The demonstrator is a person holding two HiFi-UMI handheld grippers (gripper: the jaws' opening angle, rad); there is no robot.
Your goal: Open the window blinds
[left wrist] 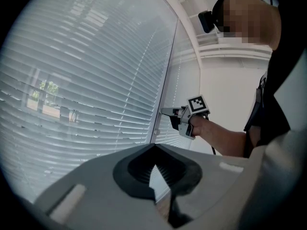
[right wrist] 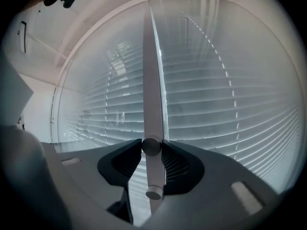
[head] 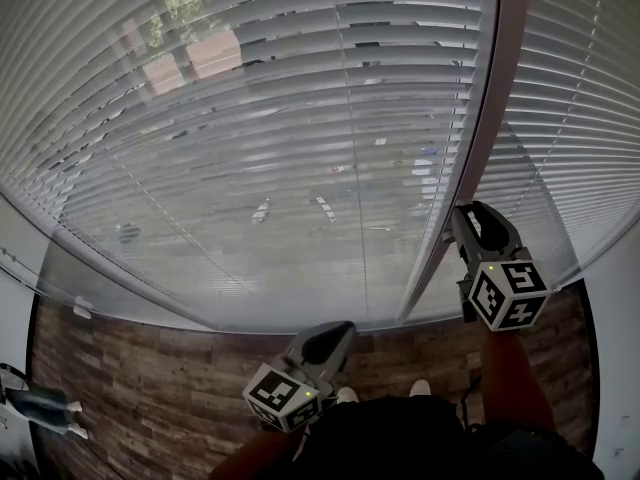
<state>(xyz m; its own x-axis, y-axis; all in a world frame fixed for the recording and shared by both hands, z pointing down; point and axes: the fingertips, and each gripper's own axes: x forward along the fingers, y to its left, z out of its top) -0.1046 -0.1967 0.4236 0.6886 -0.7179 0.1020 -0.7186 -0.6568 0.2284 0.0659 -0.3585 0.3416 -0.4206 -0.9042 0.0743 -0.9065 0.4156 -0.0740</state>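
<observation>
The tilt wand (right wrist: 154,174) stands upright between the fingertips of the right gripper (right wrist: 152,146), which clamp it — long axis vertical, beside the blinds (right wrist: 206,109) — while the left gripper (left wrist: 154,147), closed and empty, hangs well apart.

Your right gripper (head: 462,218) is up and out in front, pointing about level, forearm (head: 508,368) stretched forward, fingers (right wrist: 125,162) clamped on the thin wand (right wrist: 152,80) between them. Your left gripper (head: 338,333) sits low, close to your body, fingertips touching and nothing in them.
</observation>
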